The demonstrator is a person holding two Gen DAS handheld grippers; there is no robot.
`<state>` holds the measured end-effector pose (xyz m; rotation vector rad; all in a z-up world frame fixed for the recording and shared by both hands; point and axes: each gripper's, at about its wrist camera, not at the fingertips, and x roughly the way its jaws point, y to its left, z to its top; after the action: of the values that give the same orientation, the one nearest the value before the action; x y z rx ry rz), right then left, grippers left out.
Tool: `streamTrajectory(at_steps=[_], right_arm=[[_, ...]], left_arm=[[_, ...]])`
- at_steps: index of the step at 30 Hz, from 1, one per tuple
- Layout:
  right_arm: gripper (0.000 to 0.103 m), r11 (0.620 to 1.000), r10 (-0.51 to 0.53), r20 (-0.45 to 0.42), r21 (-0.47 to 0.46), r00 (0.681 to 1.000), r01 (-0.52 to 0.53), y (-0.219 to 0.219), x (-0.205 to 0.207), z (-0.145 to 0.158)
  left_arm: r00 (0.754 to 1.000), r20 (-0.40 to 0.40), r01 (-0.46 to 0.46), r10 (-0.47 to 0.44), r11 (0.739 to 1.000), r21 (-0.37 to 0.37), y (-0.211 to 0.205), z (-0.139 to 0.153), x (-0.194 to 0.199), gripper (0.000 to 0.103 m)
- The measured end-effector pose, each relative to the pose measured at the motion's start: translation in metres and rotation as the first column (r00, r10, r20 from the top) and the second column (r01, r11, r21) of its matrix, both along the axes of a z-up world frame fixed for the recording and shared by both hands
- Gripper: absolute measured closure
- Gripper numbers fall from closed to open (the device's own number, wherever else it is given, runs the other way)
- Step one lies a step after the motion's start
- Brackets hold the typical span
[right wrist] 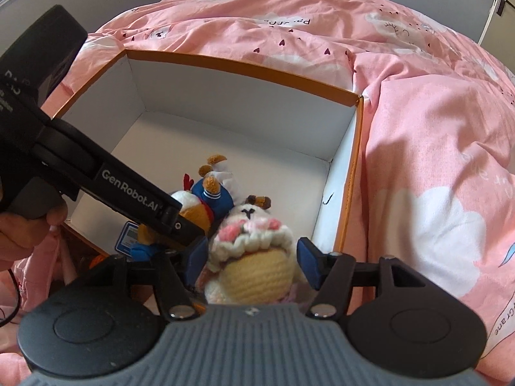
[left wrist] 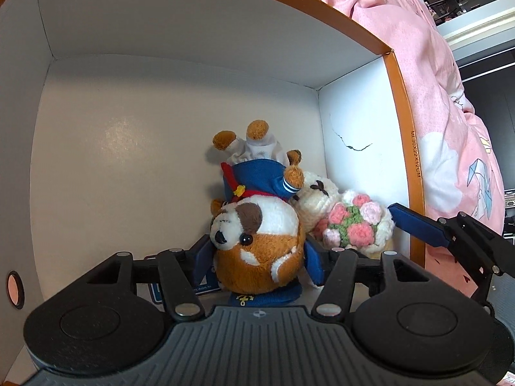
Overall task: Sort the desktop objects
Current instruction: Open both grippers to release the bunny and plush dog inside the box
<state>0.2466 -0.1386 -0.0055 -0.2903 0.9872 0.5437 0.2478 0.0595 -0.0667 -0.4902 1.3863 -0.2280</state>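
You had both grippers lowered into the white-lined box (right wrist: 244, 103) with the orange rim, which sat on a pink quilt (right wrist: 418, 128). The left gripper (left wrist: 257, 252) had its jaws spread around the head of the plush dog (left wrist: 257, 241), which lay upside down on the box floor with its feet up toward the far wall; the blue pads (left wrist: 313, 265) stood just beside the fur on either side, and whether they still pressed it could not be told. The right gripper (right wrist: 251, 265) likewise stood with jaws apart on either side of the crocheted doll (right wrist: 254, 257), with a visible gap to the right pad. The doll with its pink flower bouquet (left wrist: 351, 225) lay just beside the dog, touching it, near the right wall of the box. A blue-edged tag (right wrist: 128, 236) lay under the dog. The left gripper's body crossed in front of the dog in the right wrist view, hiding part of it. Your hand (right wrist: 22, 238) gripped that tool's handle at the box's near edge
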Motion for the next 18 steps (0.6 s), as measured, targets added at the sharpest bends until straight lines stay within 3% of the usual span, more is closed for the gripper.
streamTrajectory(at_steps=[4, 6, 13, 18], right_arm=[[0.041, 1.0, 0.014, 0.002, 0.006, 1.0, -0.014, -0.002, 0.002, 0.005], [0.052, 1.0, 0.015, -0.015, 0.024, 1.0, -0.015, -0.004, 0.006, 0.005], [0.064, 0.999, 0.019, -0.075, 0.03, 0.997, -0.017, 0.002, 0.018, -0.008], [0.072, 1.0, 0.008, -0.05, -0.006, 0.999, -0.008, 0.004, 0.021, -0.012]], left_arm=[[1.0, 0.013, 0.018, -0.018, 1.0, 0.021, 0.004, 0.007, -0.007, 0.035], [1.0, 0.016, 0.027, -0.027, 0.999, 0.022, 0.003, 0.012, -0.002, 0.035], [0.997, 0.017, 0.071, -0.071, 0.997, 0.019, 0.003, 0.011, 0.004, 0.035], [0.996, -0.005, 0.092, -0.092, 0.996, -0.001, -0.011, -0.001, 0.011, 0.034]])
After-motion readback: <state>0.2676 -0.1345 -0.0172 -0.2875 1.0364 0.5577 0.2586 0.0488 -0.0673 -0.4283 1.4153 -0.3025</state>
